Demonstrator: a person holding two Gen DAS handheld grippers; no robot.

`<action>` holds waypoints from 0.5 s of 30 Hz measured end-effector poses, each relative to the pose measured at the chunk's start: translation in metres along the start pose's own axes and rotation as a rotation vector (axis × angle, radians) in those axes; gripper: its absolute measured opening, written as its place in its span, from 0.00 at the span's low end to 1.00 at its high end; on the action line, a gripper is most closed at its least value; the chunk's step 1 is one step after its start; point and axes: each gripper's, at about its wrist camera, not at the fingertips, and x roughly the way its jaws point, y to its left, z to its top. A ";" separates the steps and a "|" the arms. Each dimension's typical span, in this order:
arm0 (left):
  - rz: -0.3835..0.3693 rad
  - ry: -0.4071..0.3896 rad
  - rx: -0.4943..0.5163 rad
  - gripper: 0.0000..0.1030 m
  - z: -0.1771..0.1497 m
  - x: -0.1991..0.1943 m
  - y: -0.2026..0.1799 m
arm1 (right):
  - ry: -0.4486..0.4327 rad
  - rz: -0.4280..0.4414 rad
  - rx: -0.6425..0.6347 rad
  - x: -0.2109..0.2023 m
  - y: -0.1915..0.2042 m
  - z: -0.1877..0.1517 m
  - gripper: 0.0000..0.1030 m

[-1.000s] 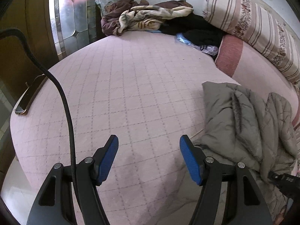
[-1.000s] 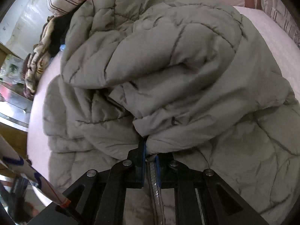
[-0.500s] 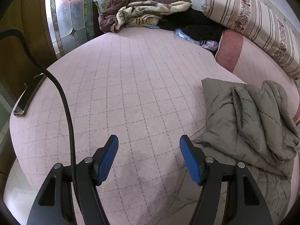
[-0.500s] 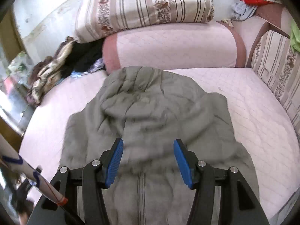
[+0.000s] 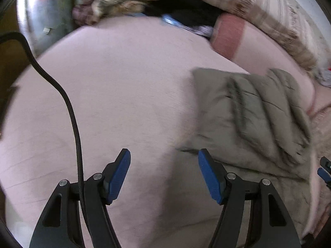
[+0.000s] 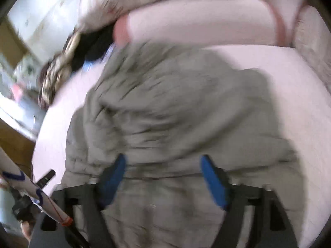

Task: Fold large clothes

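The right gripper (image 6: 162, 177) hangs over the grey padded jacket (image 6: 175, 111) with its blue pads spreading apart and nothing pinched between them. The left gripper (image 5: 164, 173) is parted and empty above the pink bed cover (image 5: 124, 86), just left of the jacket's (image 5: 248, 113) folded edge. The jacket lies heaped on the bed below the striped bolster (image 5: 269, 12); no writing is readable in these blurred views.

Left gripper (image 5: 164, 155): angled steeply downward, its two blue-padded fingers (image 5: 120, 175) set well apart with nothing between them. Right gripper (image 6: 163, 161): likewise angled downward, its jaws opening at this moment, blue pads (image 6: 213, 181) spread wide and pressing on nothing; its tips also show at the right edge of the left wrist view.
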 end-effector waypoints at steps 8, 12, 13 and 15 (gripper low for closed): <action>-0.201 0.104 0.072 0.73 0.018 0.049 -0.024 | 0.048 -0.157 0.176 0.011 -0.144 0.005 0.92; -0.212 0.181 0.083 0.71 0.025 0.080 -0.035 | 0.165 -0.010 0.232 0.068 -0.161 0.004 0.98; -0.194 0.169 0.109 0.60 0.023 0.081 -0.040 | 0.165 -0.021 0.207 0.076 -0.156 0.004 0.98; -0.140 0.132 0.174 0.51 0.021 0.083 -0.058 | 0.142 -0.036 0.160 0.080 -0.146 0.007 0.88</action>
